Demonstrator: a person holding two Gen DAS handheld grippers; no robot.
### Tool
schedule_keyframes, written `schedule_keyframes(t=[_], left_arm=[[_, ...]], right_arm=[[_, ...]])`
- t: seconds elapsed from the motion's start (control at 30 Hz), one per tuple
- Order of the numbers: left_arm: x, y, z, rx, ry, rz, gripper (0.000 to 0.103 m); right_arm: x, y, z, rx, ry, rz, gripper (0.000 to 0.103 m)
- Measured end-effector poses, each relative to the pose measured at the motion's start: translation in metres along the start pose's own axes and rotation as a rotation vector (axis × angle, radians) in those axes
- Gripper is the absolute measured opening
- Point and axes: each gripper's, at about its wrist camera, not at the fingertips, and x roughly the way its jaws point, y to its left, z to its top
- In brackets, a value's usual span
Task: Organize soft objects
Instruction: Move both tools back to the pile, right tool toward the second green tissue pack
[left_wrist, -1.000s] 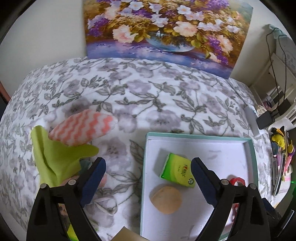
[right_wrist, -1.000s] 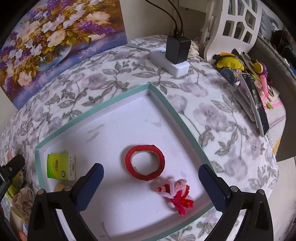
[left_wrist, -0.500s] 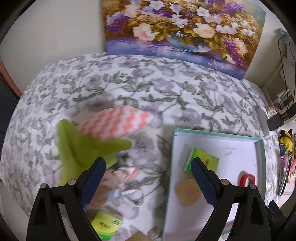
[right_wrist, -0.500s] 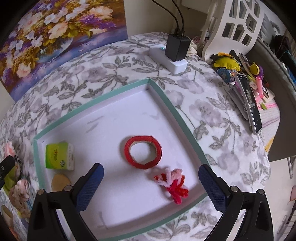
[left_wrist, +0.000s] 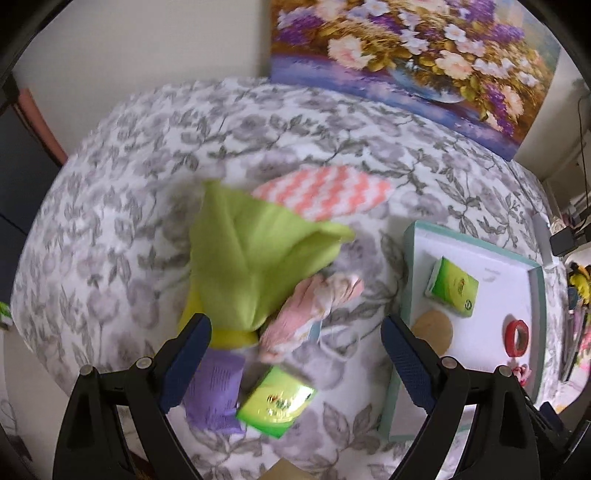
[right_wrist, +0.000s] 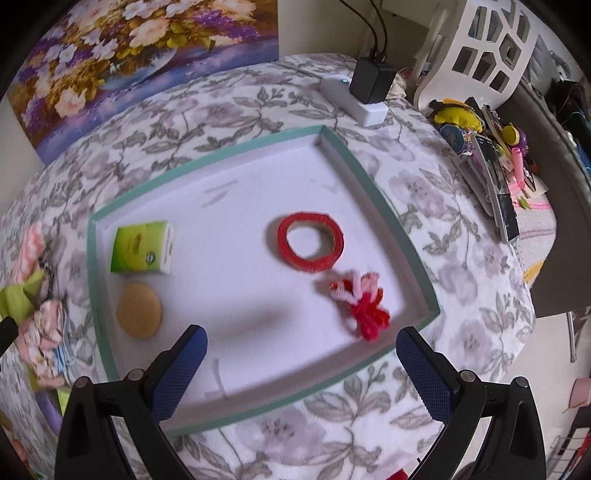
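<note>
Here the left gripper hangs with its jaws spread wide and nothing between them, over the pile of soft things on the floral tablecloth. Directly between the fingers lie a pink crumpled cloth and, nearer the camera, a green tissue pack beside a purple pouch. Further out, a lime-green cloth is heaped up, partly covering a pink zigzag pad. The view is blurred, so fine edges are hard to read.

The pink cloth looks light and limp; it would likely bunch and sag, so a pinch on its thick, gathered middle seems safer than on a loose corner. The tissue pack is probably squashy with a slick wrapper, best taken across its narrow sides.

The right gripper is likewise agape and empty, above the near edge of the teal-rimmed tray. In the tray sit another green tissue pack, a tan round puff, a red ring and a red-and-pink pipe-cleaner tangle, all well apart from each other.
</note>
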Motion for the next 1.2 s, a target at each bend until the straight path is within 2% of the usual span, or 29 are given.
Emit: schedule_keyframes(t=[0.1,0.3,0.53,0.67,0.83,1.2], left_arm=[[0.001,0.011,-0.007,-0.024,0.021,-0.003,0.093],[-0.007,0.028,-0.016,-0.042,0.005,-0.011,0.093],[0.0,0.06,-0.023,-0.101,0.032,0.004,0.093],[-0.001,0.091,-0.024,-0.181,0.018,0.034,0.093],[0.01,0.122,-0.028,-0.237,0.048,0.058,0.093],[0.027,0.136,-0.032,-0.271,0.118,0.036,0.094]], right_arm=[[-0.004,0.005,-0.008,-0.034,-0.01,-0.018,0.103],[-0.013,0.018,-0.022,-0.077,-0.016,-0.003,0.103],[-0.02,0.056,-0.035,-0.168,-0.018,0.024,0.103],[-0.028,0.088,-0.042,-0.237,-0.032,0.068,0.103],[-0.032,0.128,-0.054,-0.299,-0.012,0.16,0.103],[-0.016,0.18,-0.08,-0.365,0.082,0.235,0.103]])
